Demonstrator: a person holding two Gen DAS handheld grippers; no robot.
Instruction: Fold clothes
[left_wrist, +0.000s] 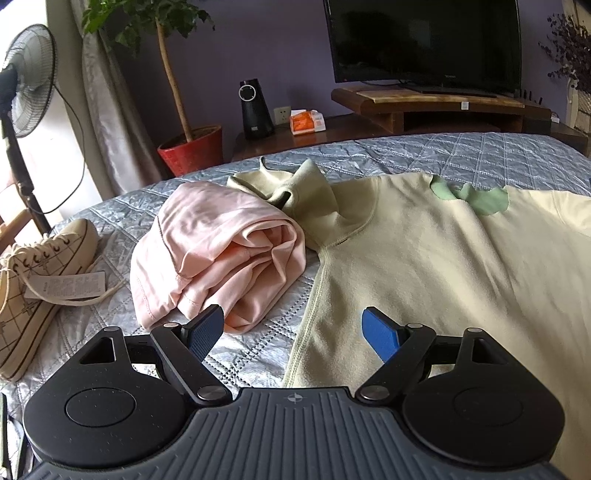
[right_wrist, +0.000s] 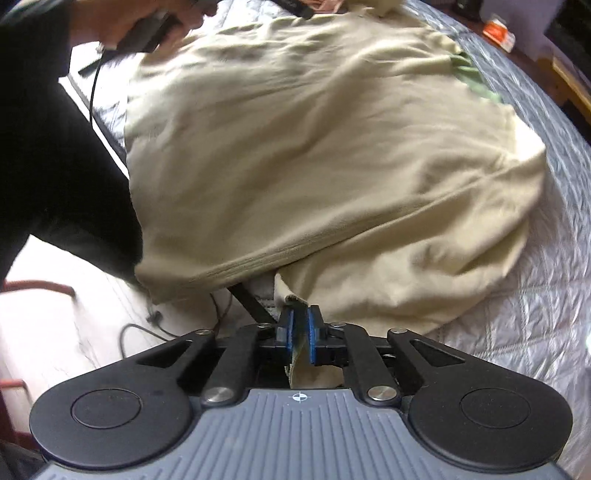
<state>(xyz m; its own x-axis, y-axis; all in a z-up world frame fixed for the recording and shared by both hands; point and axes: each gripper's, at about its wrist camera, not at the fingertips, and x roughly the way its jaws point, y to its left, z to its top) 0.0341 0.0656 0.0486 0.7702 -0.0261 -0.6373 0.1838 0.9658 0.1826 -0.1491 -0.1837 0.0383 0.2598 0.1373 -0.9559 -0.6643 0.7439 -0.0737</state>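
A pale yellow sweatshirt (left_wrist: 424, 258) with a green neck lining lies spread on the quilted bed. My left gripper (left_wrist: 295, 328) is open and empty, low over the sweatshirt's left side seam. In the right wrist view the same sweatshirt (right_wrist: 314, 147) fills the frame. My right gripper (right_wrist: 300, 328) is shut on a cuff or edge of the sweatshirt at the bed's near edge, and the cloth runs back between the pads. A folded pink garment (left_wrist: 218, 254) lies left of the sweatshirt, partly on its bunched sleeve.
A cream sneaker (left_wrist: 33, 288) with a paper tag lies at the bed's left edge. The grey quilted bedspread (left_wrist: 443, 155) reaches back to a TV stand. A fan and a red plant pot (left_wrist: 192, 151) stand at the left. The person's hand holds the other gripper (right_wrist: 147, 26).
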